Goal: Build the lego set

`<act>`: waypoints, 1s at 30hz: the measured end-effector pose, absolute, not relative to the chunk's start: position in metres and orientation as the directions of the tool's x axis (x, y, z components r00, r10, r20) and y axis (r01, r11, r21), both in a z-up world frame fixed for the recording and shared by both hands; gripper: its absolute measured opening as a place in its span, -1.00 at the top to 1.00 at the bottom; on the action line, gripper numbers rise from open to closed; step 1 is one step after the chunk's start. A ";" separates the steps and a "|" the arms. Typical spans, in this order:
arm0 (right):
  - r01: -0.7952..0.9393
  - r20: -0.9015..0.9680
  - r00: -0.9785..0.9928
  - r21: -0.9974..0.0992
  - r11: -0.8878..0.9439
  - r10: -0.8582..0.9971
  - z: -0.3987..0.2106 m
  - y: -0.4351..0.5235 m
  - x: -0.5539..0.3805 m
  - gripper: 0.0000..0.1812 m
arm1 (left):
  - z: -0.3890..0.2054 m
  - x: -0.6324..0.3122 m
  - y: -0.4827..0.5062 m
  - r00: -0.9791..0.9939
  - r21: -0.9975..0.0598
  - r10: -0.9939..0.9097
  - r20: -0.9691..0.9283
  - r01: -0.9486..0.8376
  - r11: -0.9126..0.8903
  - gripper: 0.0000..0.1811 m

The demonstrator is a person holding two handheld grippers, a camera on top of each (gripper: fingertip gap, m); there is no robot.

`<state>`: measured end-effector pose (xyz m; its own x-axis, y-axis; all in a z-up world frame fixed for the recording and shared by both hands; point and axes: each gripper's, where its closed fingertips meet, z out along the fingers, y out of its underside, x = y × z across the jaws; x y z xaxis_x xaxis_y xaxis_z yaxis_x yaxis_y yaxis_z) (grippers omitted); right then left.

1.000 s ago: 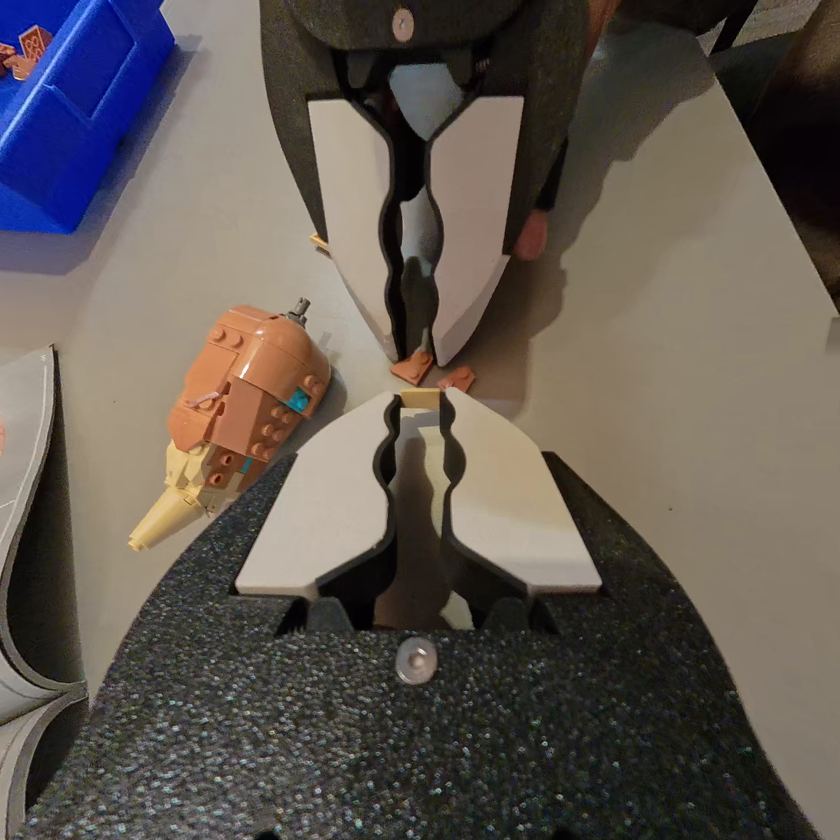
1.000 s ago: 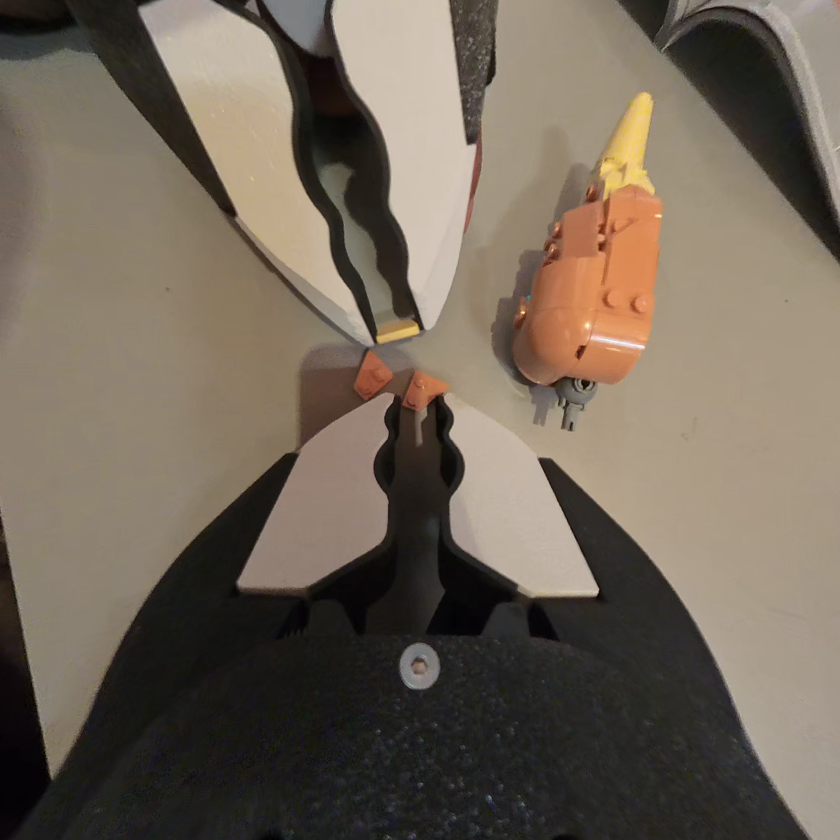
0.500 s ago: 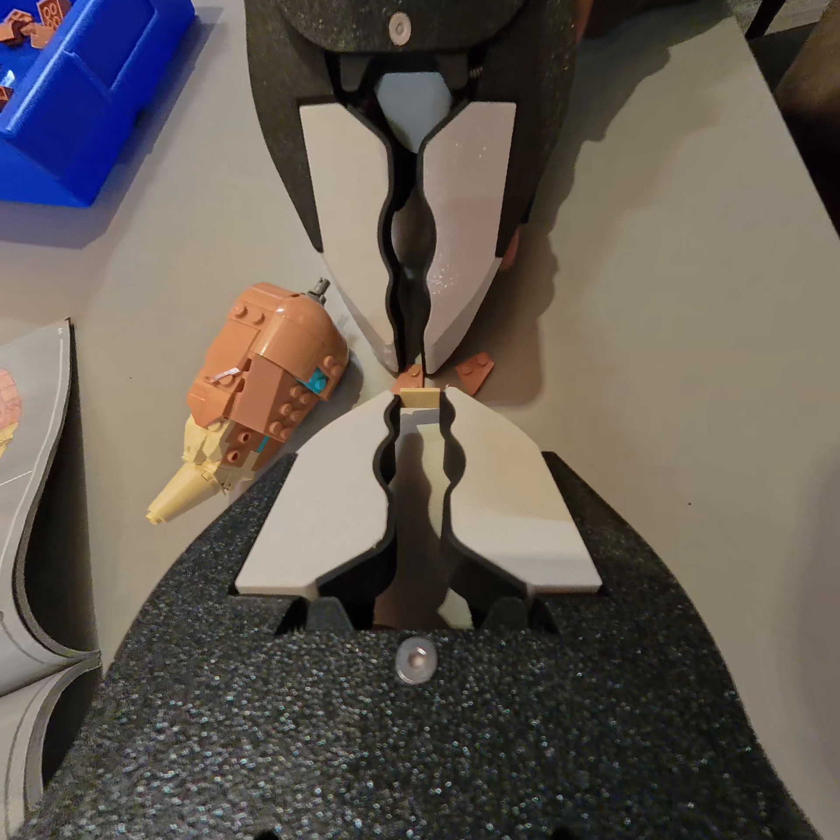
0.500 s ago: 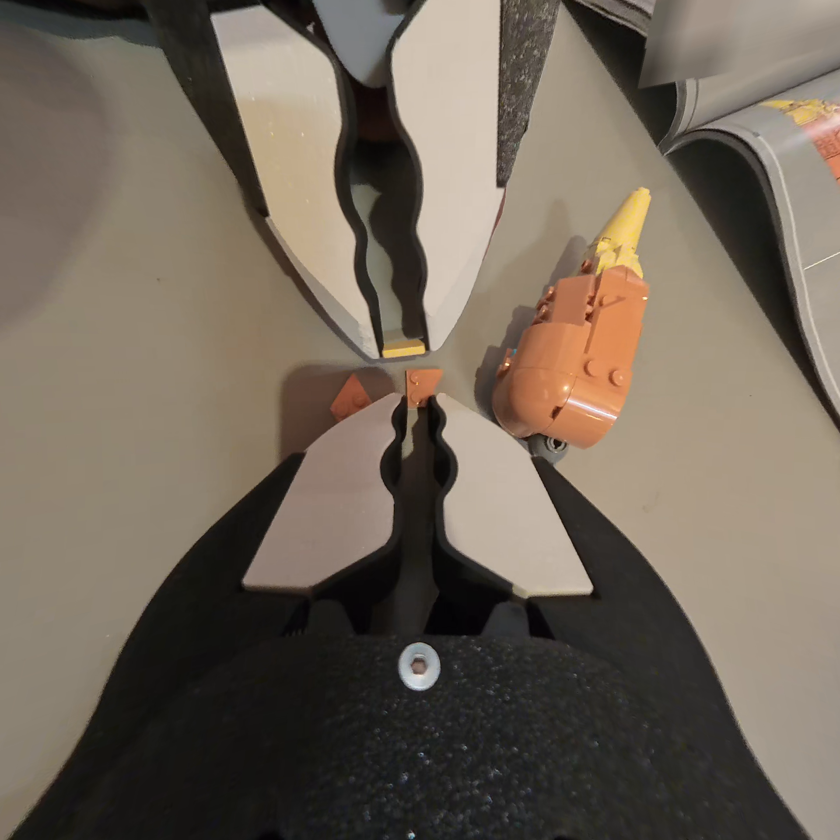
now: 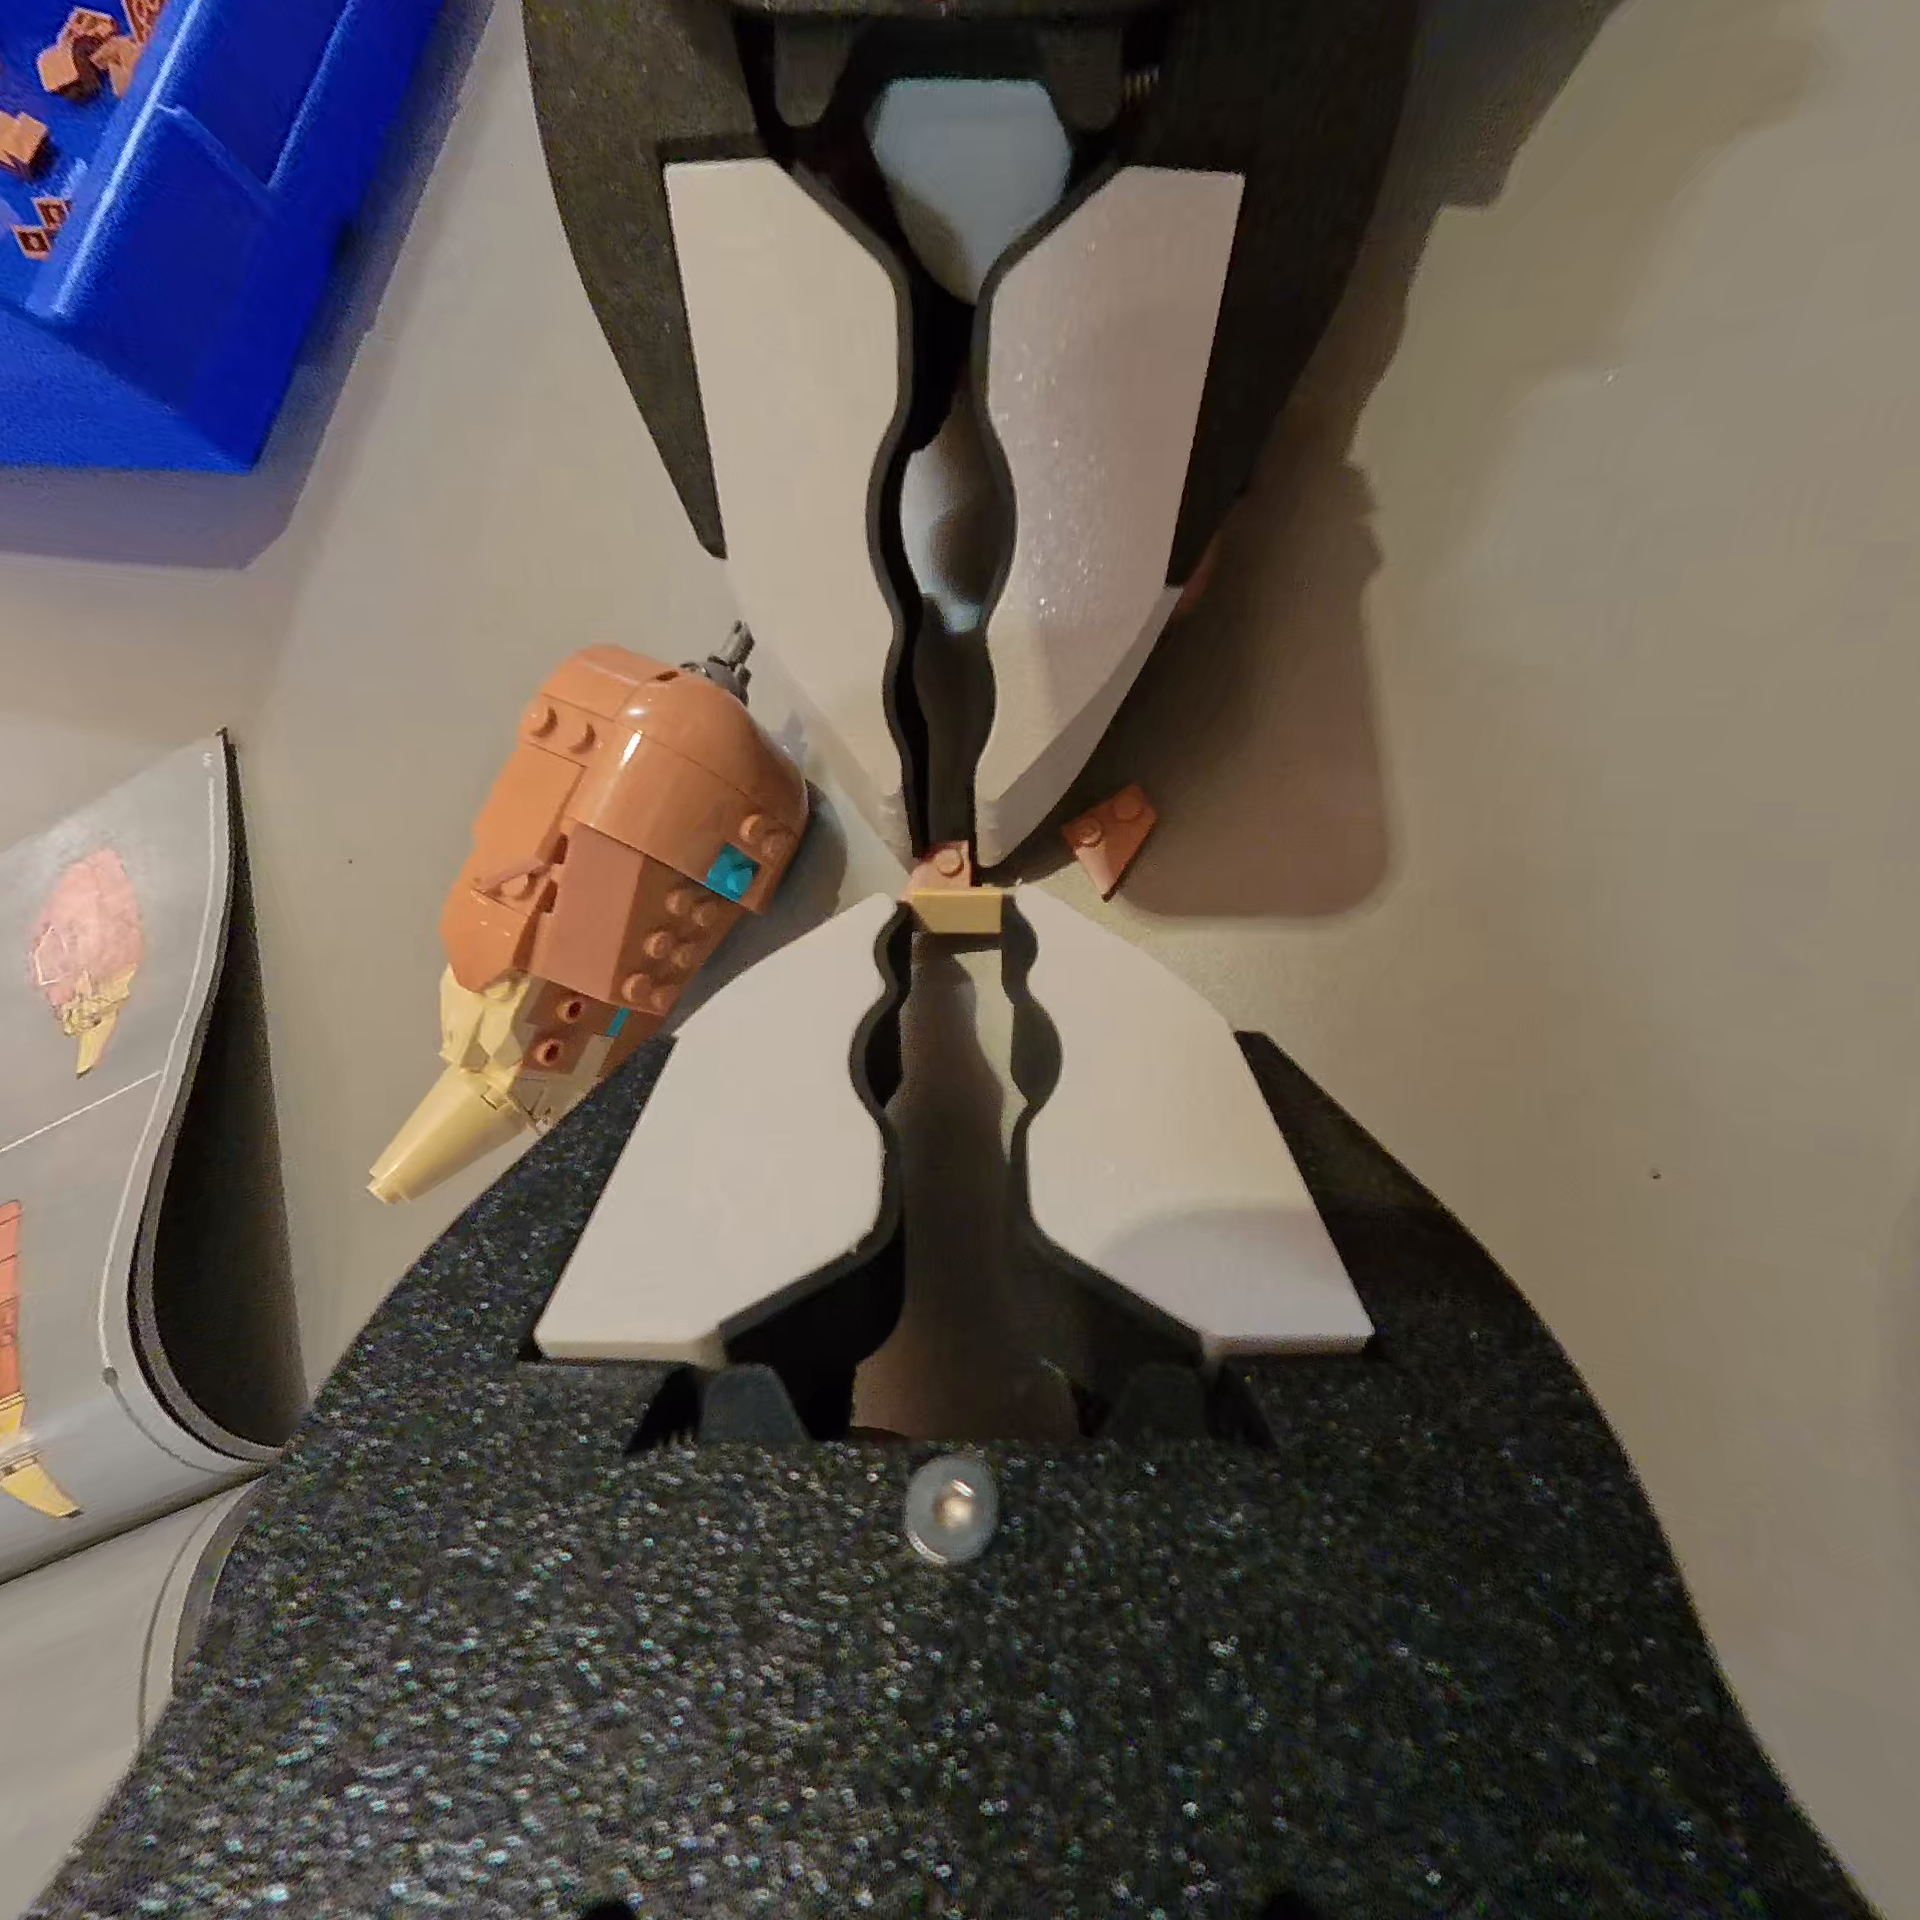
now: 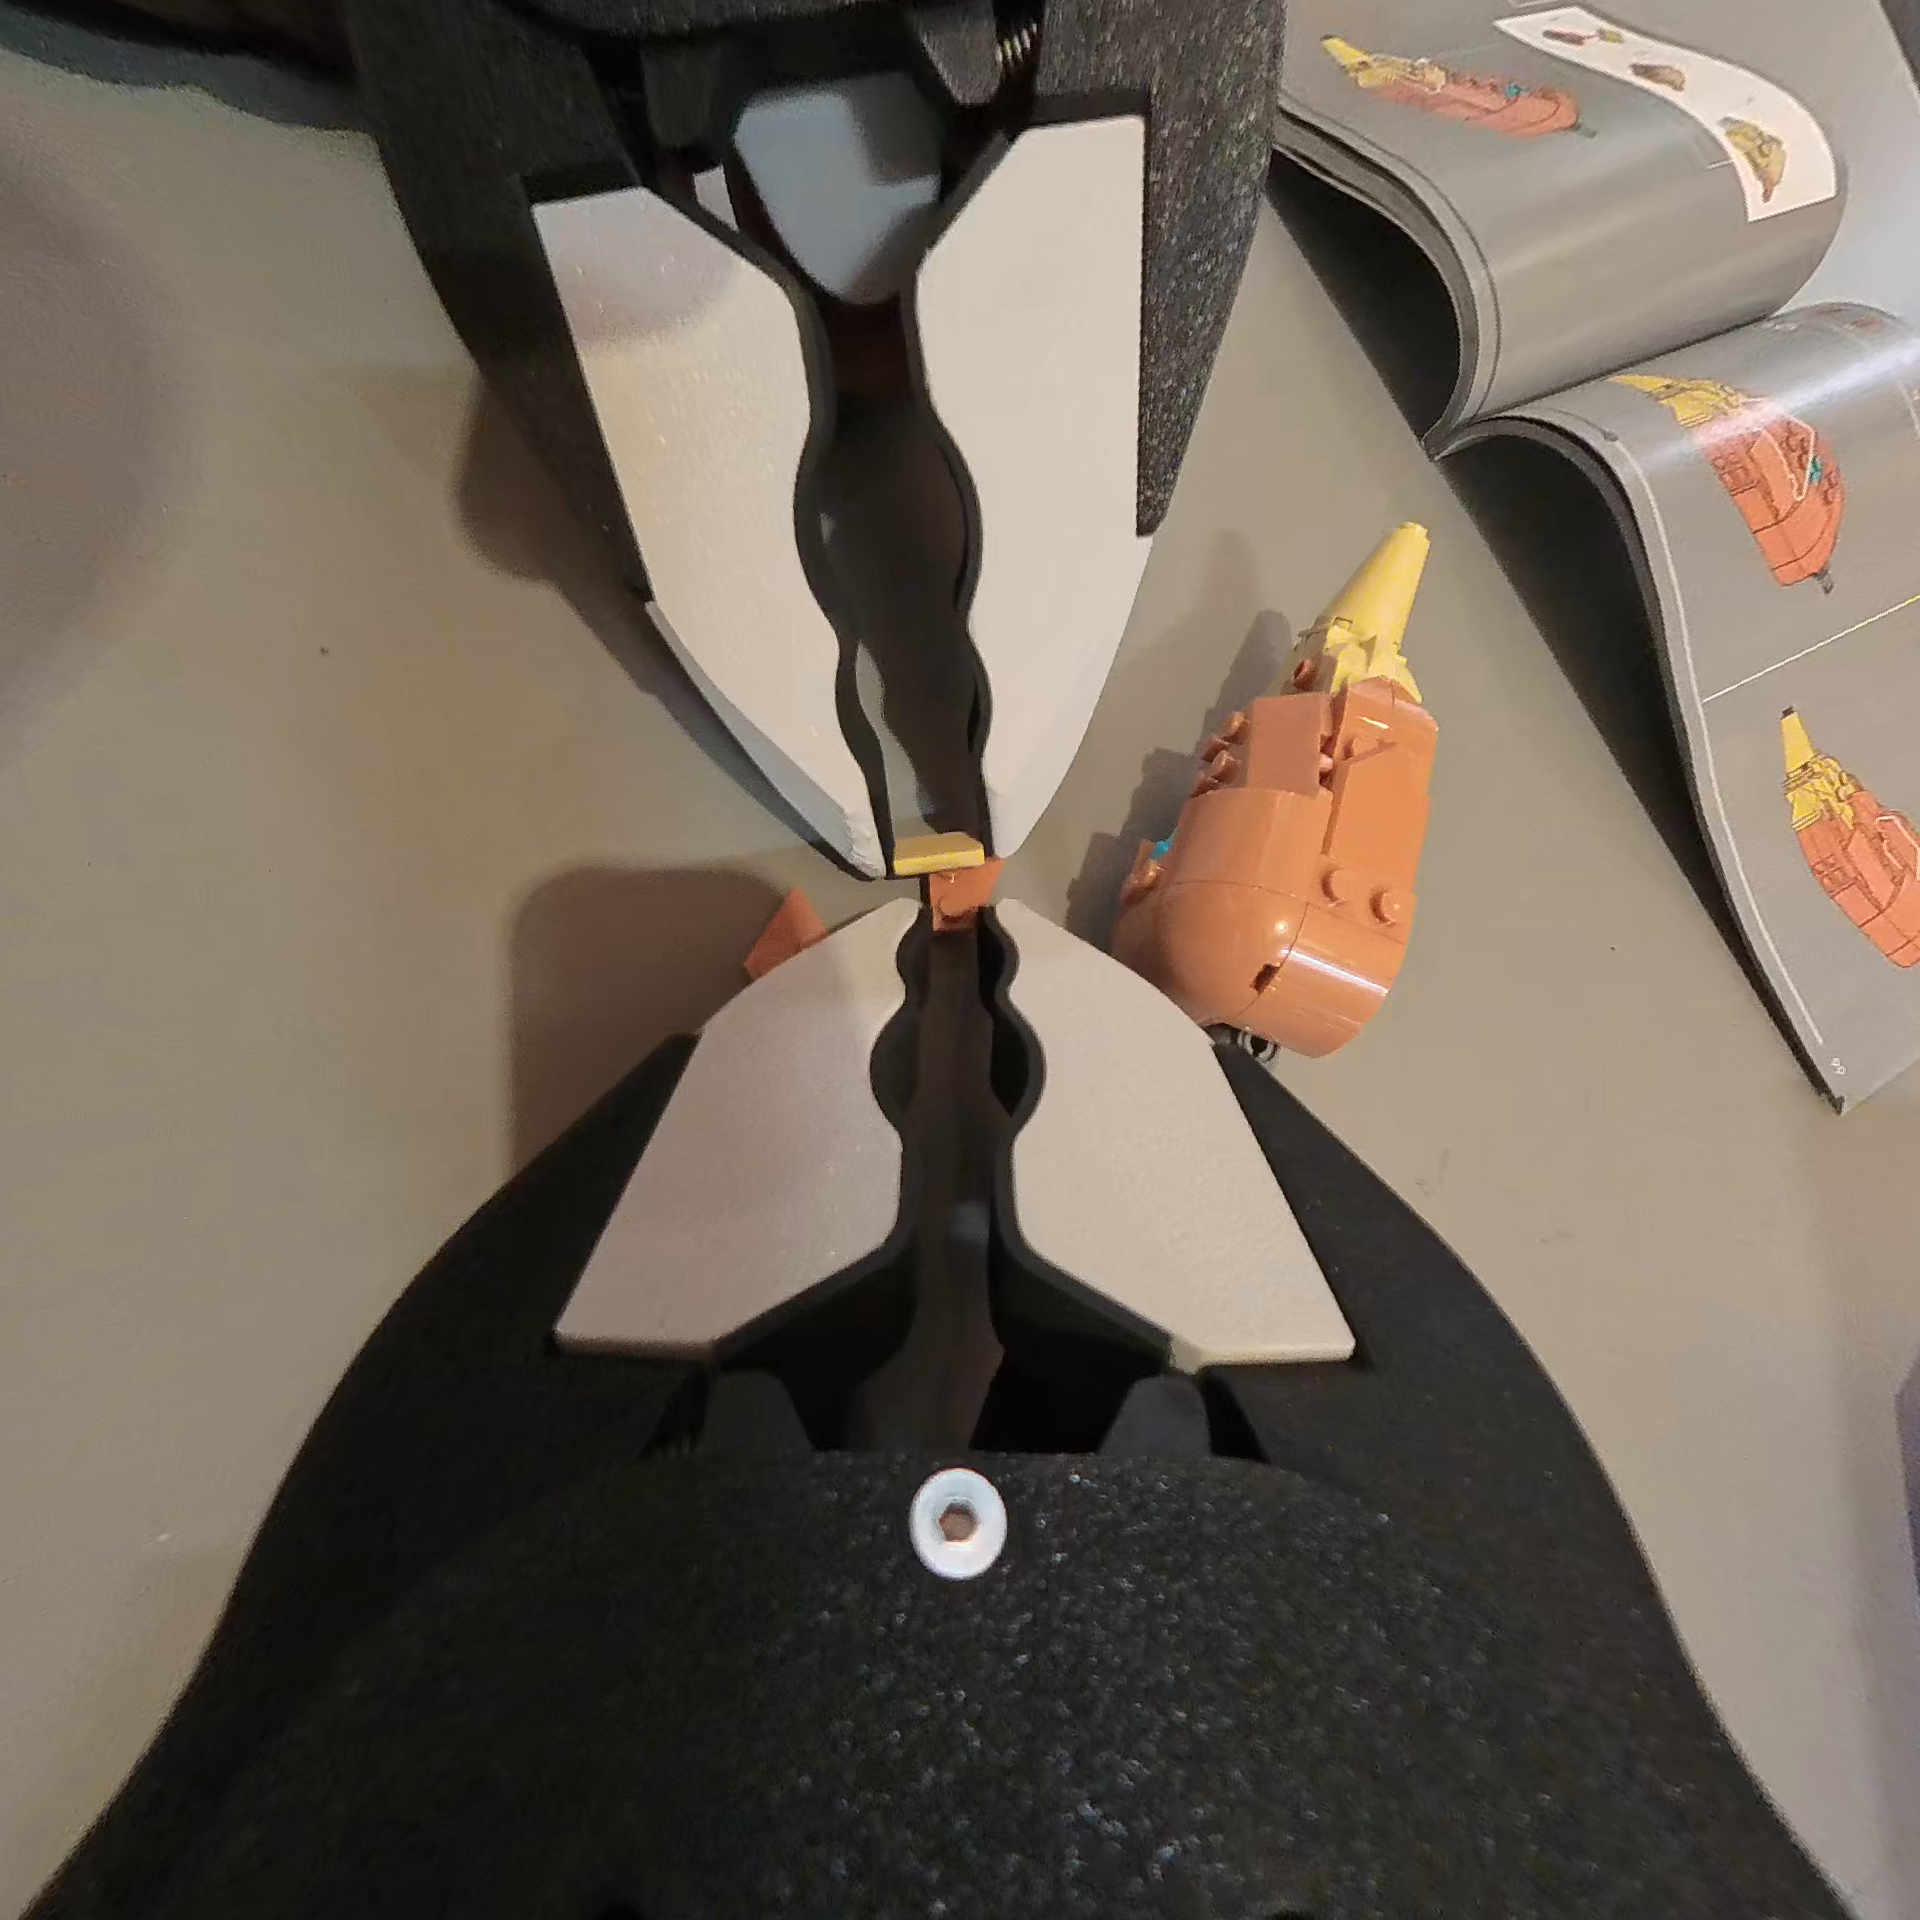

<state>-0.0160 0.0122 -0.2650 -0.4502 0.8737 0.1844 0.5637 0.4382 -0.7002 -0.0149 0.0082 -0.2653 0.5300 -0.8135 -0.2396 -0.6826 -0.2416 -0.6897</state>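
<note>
My left gripper (image 5: 954, 912) is shut on a small tan plate (image 5: 956, 911). My right gripper (image 6: 956, 910) is shut on a small brown piece (image 6: 956, 894). The two grippers face each other tip to tip above the table, and the brown piece (image 5: 943, 864) touches the tan plate (image 6: 938, 854). A second loose brown piece (image 5: 1110, 834) lies on the table beside the tips; it also shows in the right wrist view (image 6: 787, 932). The partly built brown and tan model (image 5: 603, 904) lies on its side to the left of my left gripper, and in the right wrist view (image 6: 1304, 831) to the right.
A blue parts bin (image 5: 156, 239) with several brown pieces stands at the far left. An open instruction booklet (image 6: 1683, 416) lies beyond the model; its page edge shows in the left wrist view (image 5: 104, 1091). The grey table (image 5: 1610, 831) stretches to the right. My left and right fingertips are right by each other.
Both grippers have come closer together and lifted. The right gripper has closed on the brown piece and brought it against the tan plate. The other brown piece stays on the table.
</note>
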 end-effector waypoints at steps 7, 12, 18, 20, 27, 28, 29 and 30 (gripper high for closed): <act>0.560 0.191 -0.441 -0.705 0.435 0.877 -0.264 0.013 -0.017 0.91 | -0.265 -0.016 0.010 0.538 -0.687 -0.805 -0.248 -0.684 -0.246 0.82; 0.557 0.198 -0.443 -0.703 0.442 0.874 -0.265 0.012 -0.017 0.91 | -0.265 -0.015 0.011 0.544 -0.694 -0.804 -0.241 -0.675 -0.249 0.82; 0.550 0.204 -0.439 -0.709 0.441 0.875 -0.264 0.013 -0.018 0.91 | -0.264 -0.014 0.011 0.546 -0.703 -0.803 -0.238 -0.667 -0.245 0.82; 0.549 0.202 -0.437 -0.711 0.438 0.876 -0.263 0.013 -0.018 0.91 | -0.264 -0.014 0.011 0.547 -0.707 -0.804 -0.235 -0.664 -0.244 0.82; 0.538 0.195 -0.426 -0.730 0.421 0.883 -0.260 0.015 -0.018 0.91 | -0.263 -0.014 0.011 0.551 -0.719 -0.803 -0.229 -0.651 -0.243 0.82; 0.537 0.192 -0.424 -0.734 0.417 0.885 -0.260 0.015 -0.018 0.91 | -0.263 -0.014 0.011 0.552 -0.720 -0.801 -0.229 -0.650 -0.242 0.82; 0.536 0.190 -0.423 -0.736 0.413 0.886 -0.259 0.015 -0.018 0.91 | -0.262 -0.014 0.011 0.553 -0.721 -0.801 -0.230 -0.650 -0.241 0.82; 0.535 0.189 -0.421 -0.739 0.411 0.887 -0.259 0.015 -0.018 0.91 | -0.262 -0.014 0.011 0.553 -0.722 -0.801 -0.231 -0.649 -0.240 0.82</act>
